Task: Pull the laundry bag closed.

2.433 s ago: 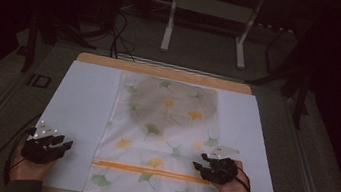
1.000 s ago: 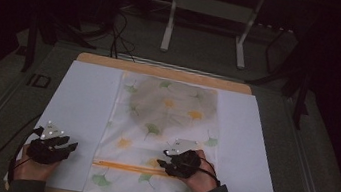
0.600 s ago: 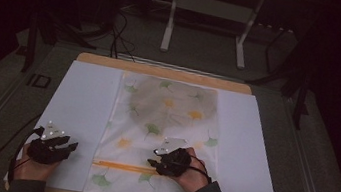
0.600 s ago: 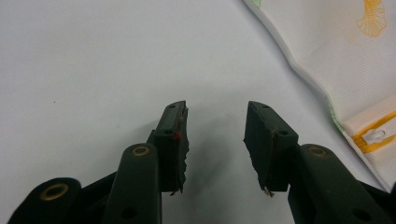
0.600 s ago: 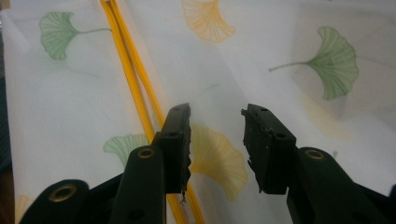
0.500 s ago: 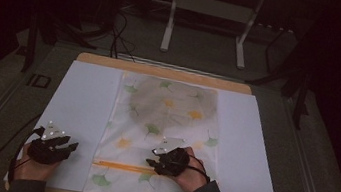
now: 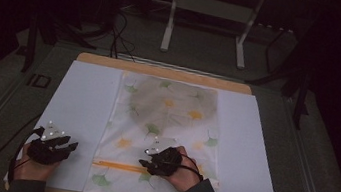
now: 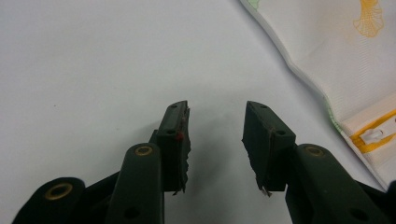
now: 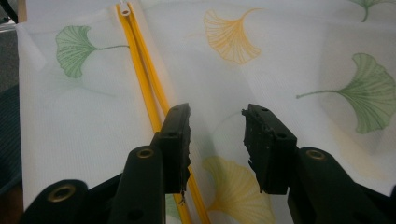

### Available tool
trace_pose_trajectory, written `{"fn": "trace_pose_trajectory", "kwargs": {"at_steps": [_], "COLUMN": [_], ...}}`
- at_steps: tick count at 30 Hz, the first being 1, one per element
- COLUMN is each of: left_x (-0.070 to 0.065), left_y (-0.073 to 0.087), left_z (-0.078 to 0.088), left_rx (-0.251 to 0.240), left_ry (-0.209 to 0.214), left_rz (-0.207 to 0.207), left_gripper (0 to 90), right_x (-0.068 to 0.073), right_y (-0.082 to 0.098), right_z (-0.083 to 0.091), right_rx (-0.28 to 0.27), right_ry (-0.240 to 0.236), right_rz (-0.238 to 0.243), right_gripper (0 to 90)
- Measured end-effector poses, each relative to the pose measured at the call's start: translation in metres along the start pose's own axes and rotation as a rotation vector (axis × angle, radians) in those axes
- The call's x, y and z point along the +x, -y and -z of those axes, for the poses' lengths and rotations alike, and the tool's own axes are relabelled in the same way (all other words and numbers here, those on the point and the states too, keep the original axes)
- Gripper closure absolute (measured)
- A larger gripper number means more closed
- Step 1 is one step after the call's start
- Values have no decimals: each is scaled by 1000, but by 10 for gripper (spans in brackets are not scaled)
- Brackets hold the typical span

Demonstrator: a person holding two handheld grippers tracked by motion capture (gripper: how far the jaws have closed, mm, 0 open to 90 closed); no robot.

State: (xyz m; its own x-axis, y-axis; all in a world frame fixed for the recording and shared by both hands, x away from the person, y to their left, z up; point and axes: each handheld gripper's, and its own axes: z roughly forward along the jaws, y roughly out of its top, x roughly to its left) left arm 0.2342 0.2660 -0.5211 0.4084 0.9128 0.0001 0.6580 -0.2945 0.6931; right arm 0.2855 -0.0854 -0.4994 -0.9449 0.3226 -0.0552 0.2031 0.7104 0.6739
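Here | white sheet (image 7: pixel 80 113) on wooden table (image 7: pixel 162 70) | dark room | both claws released: left claw (image 7: pixel 70 146), right claw (image 7: pixel 143 163)

A white mesh bag (image 7: pixel 162 140) printed with green and orange ginkgo leaves lies flat in the centre of the high view, long side running up the frame. A yellow zipper (image 7: pixel 120 166) crosses its lower part, closed, with a white pull (image 9: pixel 124 8) at the left end.

pouch (image 7: pixel 165 135) on sheet (image 7: pixel 80 113), left gripper (image 7: pixel 70 146) beside it, right gripper (image 7: pixel 143 163) over it
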Motion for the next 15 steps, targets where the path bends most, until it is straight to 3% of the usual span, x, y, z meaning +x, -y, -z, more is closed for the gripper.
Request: {"fn": "trace_pose_trajectory", "kwargs": {"at_steps": [15], "left_x": [0], "left_y": [0], "left_z": [0], "left_rx": [3], "left_ry": [0], "left_rz": [-7], "left_gripper": [608], "right_x": [7], "right_y": [-8], "right_z": [-11], "right_rx": [-9], "right_ry": [-28], "right_rz": [13], "right_gripper": [603]}}
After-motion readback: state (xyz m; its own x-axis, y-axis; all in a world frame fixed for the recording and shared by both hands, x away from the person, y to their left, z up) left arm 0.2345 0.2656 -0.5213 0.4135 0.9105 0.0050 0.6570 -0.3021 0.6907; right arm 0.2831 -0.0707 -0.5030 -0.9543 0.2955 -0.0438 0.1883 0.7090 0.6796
